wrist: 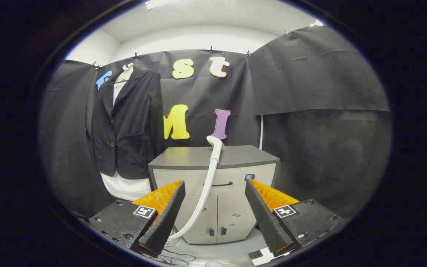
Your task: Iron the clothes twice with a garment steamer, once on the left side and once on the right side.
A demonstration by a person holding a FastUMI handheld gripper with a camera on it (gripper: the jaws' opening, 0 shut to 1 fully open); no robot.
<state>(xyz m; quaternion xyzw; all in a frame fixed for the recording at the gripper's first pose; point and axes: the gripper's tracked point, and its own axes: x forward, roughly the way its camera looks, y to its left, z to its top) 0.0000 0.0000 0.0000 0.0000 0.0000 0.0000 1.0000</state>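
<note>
Dark jacket (126,124) hangs left of a grey cabinet (213,193).
Steamer's white hose (208,185) rises before the cabinet, beyond the gripper (215,185), whose fingers are spread wide, holding nothing.

Jacket (128,126), upper left of the frame: dark matt woven cloth. Steamer hose (206,189), centre: smooth, glossy white plastic. Cabinet (213,193), centre: smooth matt panels. Gripper (213,187) fingers (169,215), spread open: ribbed, rough faces.

The fisheye camera rides on the gripper (213,185) and looks level along its two parted fingers toward the booth's far wall. It sits low and well back from the cabinet (213,193), with the hung jacket (128,122) far left.
</note>
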